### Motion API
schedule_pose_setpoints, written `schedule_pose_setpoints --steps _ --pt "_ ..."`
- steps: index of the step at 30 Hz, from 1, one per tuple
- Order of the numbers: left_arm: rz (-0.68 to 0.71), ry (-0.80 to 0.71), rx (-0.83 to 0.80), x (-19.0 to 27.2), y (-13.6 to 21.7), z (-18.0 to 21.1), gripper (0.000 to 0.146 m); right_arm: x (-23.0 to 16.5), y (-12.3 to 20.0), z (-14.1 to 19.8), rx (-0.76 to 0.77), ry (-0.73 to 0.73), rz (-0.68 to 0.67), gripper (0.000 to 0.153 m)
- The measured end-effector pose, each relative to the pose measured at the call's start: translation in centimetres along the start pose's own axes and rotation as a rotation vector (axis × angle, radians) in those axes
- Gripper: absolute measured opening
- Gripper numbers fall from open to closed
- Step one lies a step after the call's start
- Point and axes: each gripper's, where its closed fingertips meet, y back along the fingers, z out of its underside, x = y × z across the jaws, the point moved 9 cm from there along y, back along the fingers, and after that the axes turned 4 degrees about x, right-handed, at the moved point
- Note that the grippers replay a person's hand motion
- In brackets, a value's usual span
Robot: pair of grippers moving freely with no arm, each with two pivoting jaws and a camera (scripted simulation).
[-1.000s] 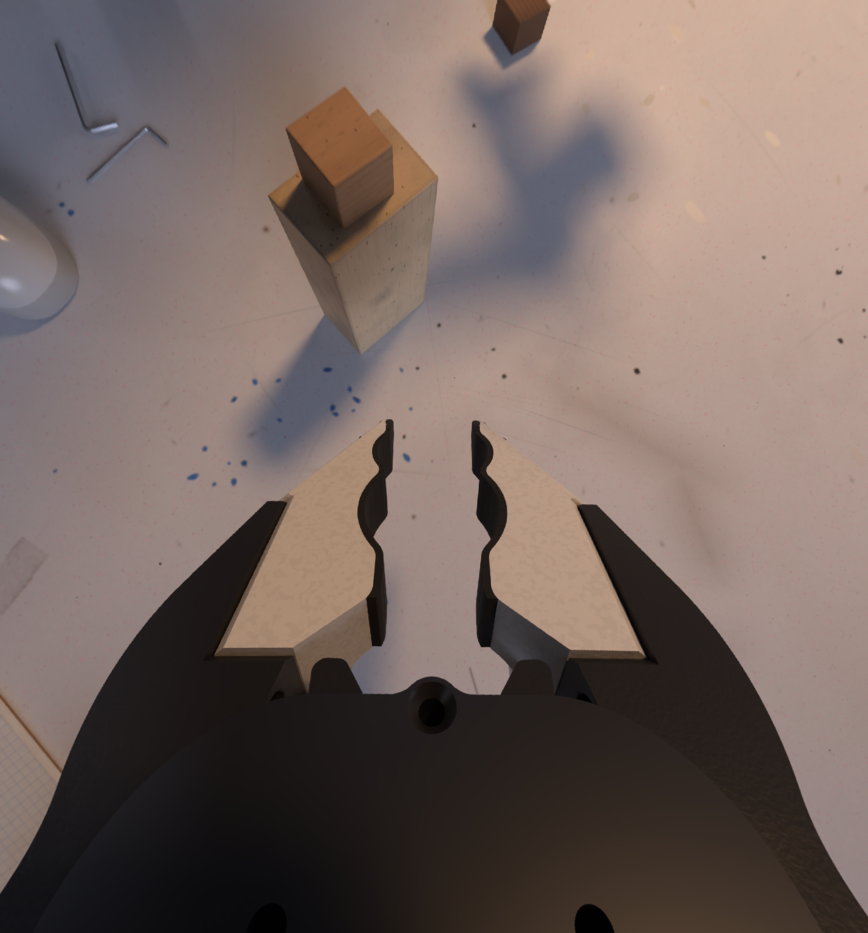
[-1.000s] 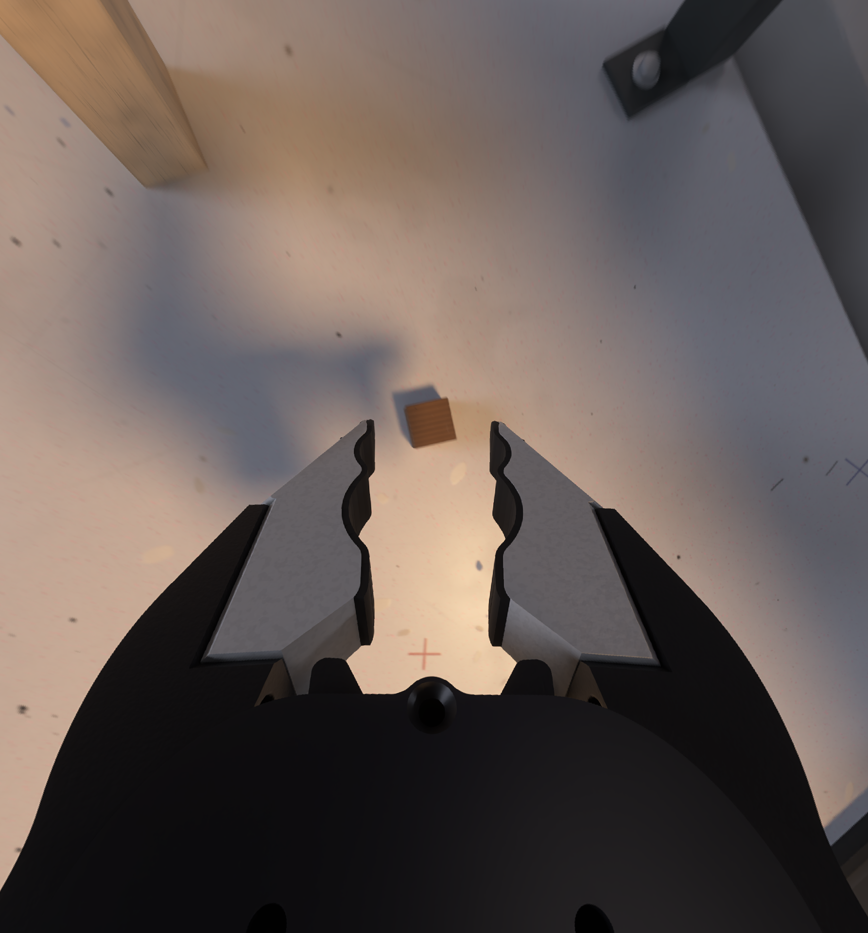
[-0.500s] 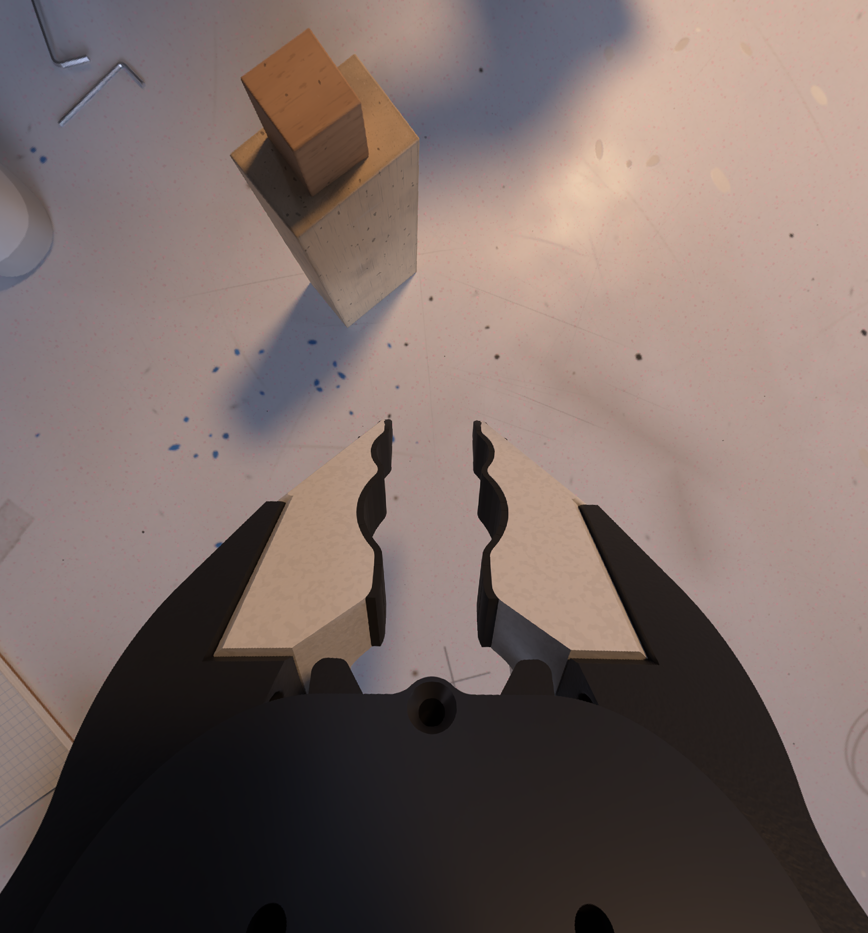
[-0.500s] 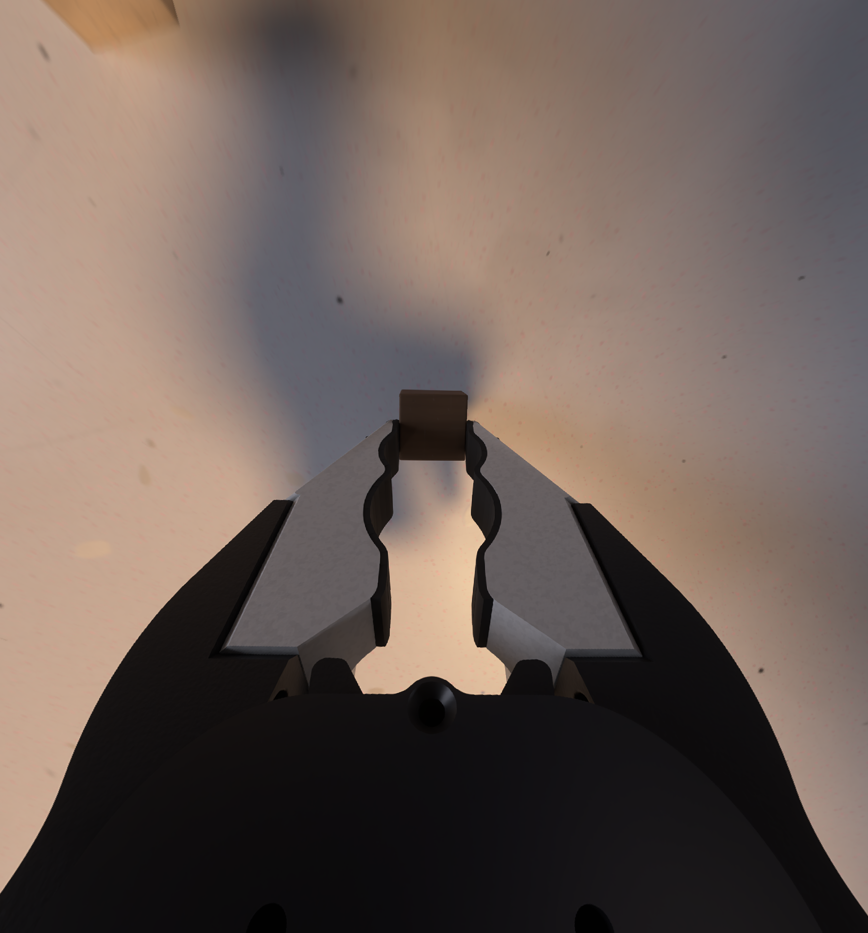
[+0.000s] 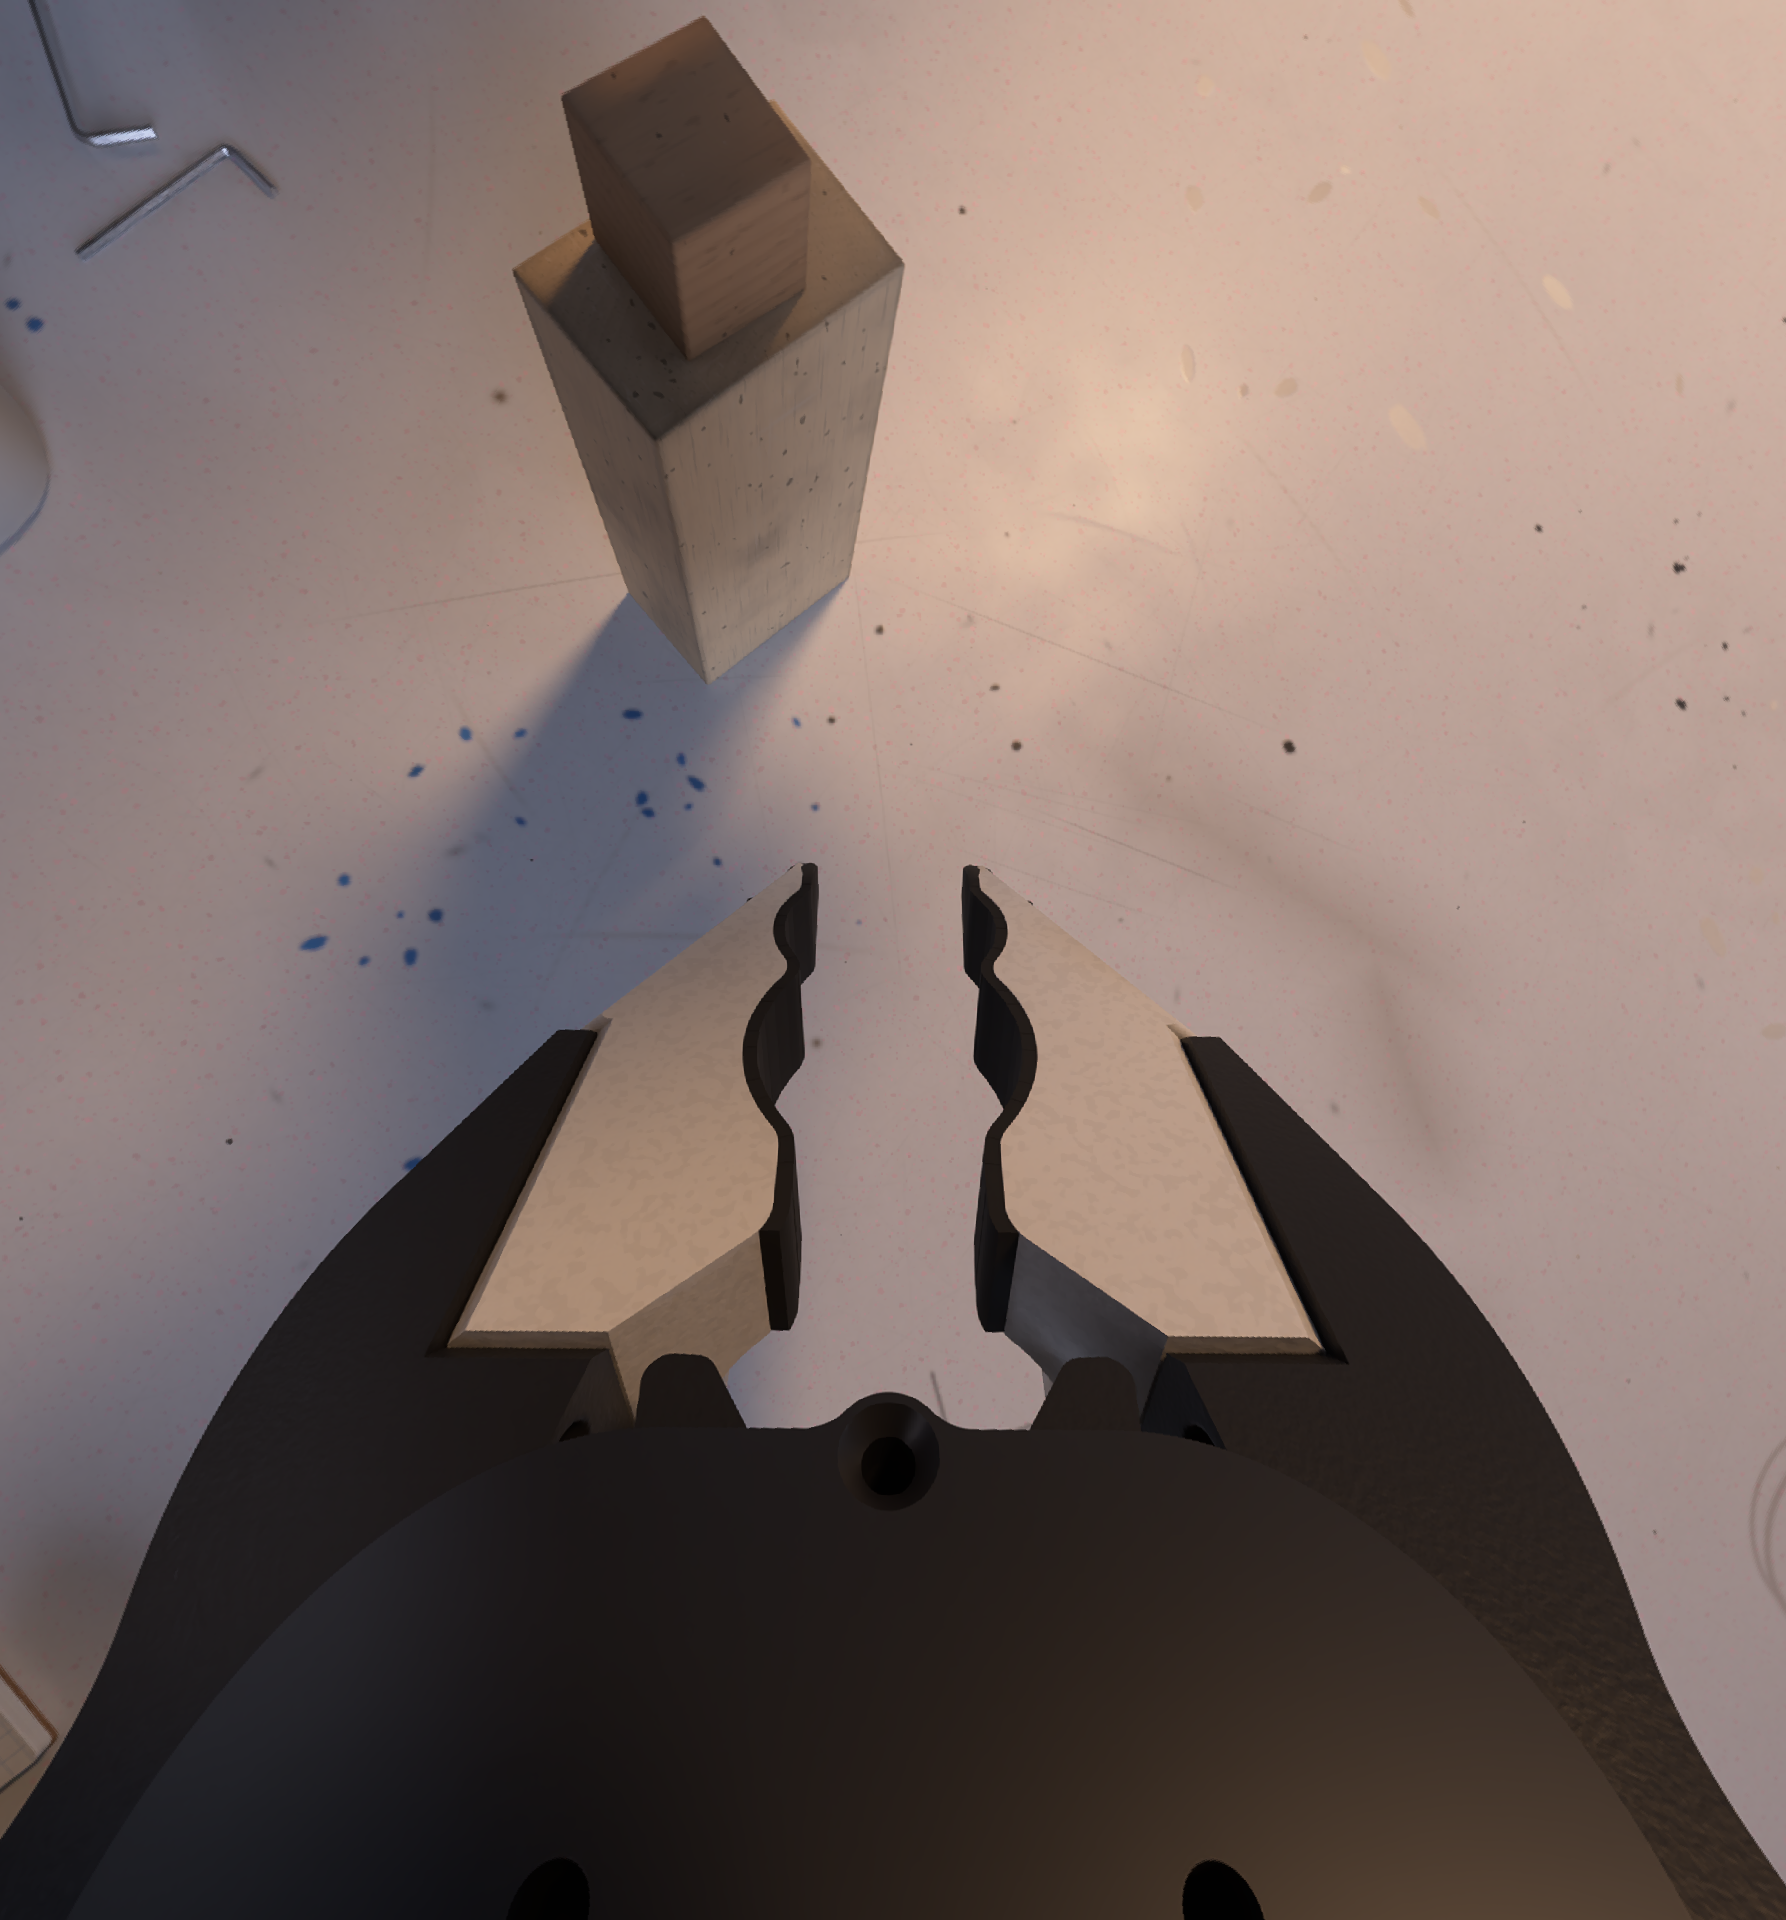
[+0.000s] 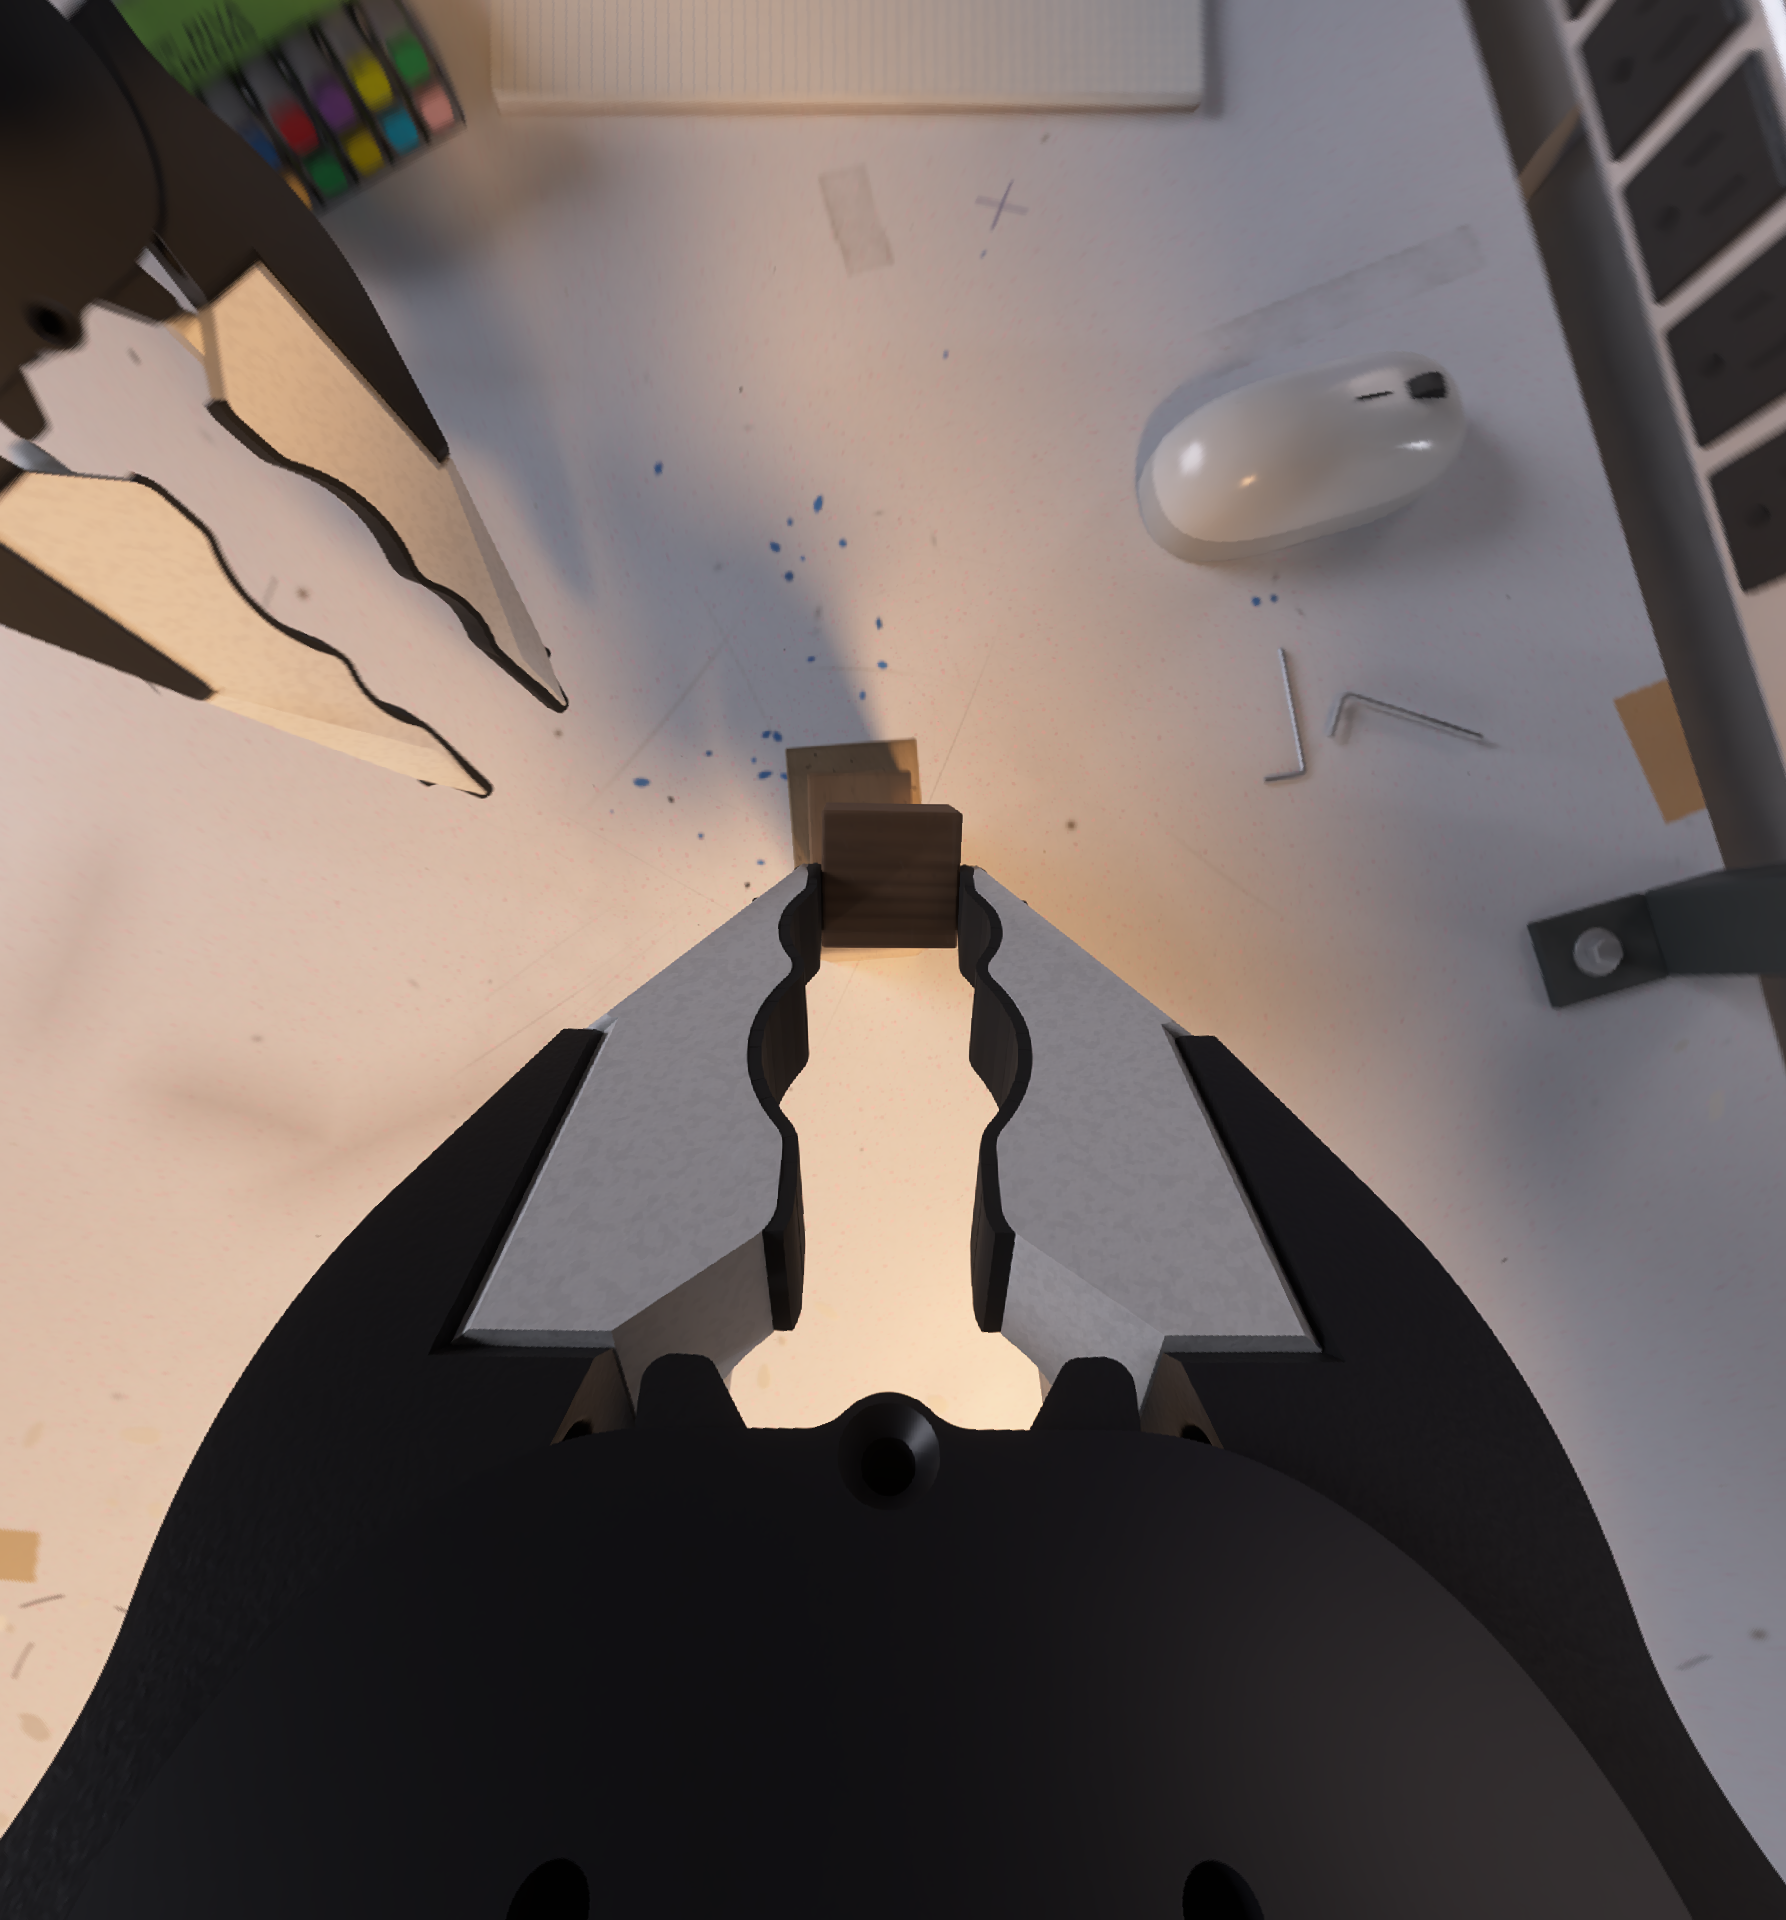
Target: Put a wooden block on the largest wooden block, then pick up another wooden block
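Right wrist view: right gripper (image 6: 889, 899) high over table (image 6: 1180, 1039), gripping small block (image 6: 891, 878).

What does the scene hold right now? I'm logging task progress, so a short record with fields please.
stack: mid-brown block rests upright on the tall pale block
left hand-held gripper: open, empty, apart from the stack
right hand-held gripper: shut on a small dark block, raised off the table
nearby: white mouse, two hex keys
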Motion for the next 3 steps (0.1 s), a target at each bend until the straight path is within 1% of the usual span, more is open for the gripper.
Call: schedule_pose_setpoints --steps 3 --pt "0.012 -0.021 0.007 -0.1 0.2 0.3 0.029 -0.6 -1.9 -1.2 -0.070 0.078 0.022 0.025"
